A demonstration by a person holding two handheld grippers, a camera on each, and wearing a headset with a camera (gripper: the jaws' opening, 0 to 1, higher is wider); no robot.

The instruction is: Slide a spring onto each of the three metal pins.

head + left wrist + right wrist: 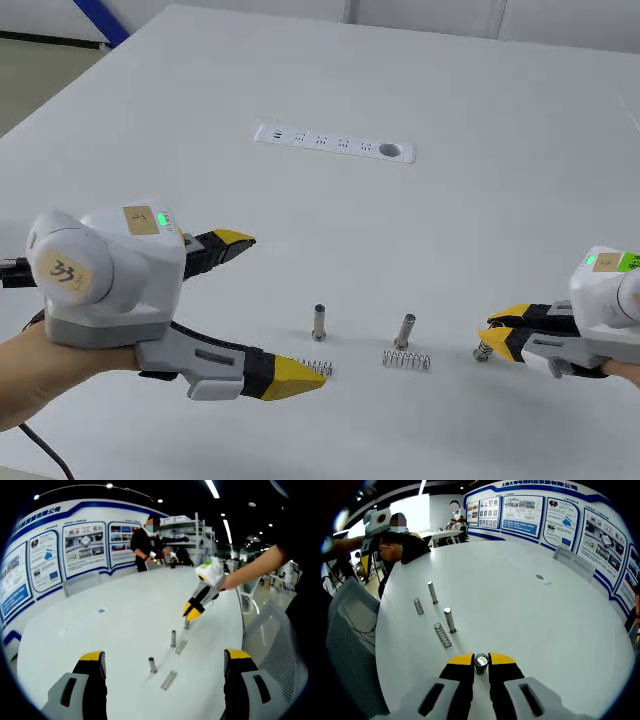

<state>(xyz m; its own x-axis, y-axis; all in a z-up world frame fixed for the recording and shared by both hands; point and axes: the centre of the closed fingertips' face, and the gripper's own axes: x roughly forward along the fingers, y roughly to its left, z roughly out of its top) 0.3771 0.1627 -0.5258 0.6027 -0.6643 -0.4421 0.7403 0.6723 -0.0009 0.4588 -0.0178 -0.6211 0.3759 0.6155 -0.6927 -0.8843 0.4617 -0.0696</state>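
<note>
The left tool [265, 307] is nearest, held over the near edge of the surface [450, 100] with its jaws spread wide and nothing between them. Its lower tip shows just beside one end of the first spring [318, 368], which lies flat in front of the first pin [319, 322]. The second spring [407, 360] lies likewise just before the mid pin [405, 330]. Both pins stand upright and bare. Further along the same edge, the right tool [497, 332] has its jaws drawn in close on the end pin [481, 663], seemingly pinching its top. Whether a spring sits on that pin cannot be told.

The step in hand looks like finishing the end pin, with two loose springs left. To do it well, each spring should be gripped lightly near one end, stood upright, lined up over the pin's top and let drop. A hard squeeze could bend the coils or flick the spring away, and a nudge would roll it.

Nothing blocks the pins. A socket strip [333, 143] sits toward the surface's middle, well apart. A mesh chair [350, 645] stands by one edge and a person [142, 550] at the far edge.
</note>
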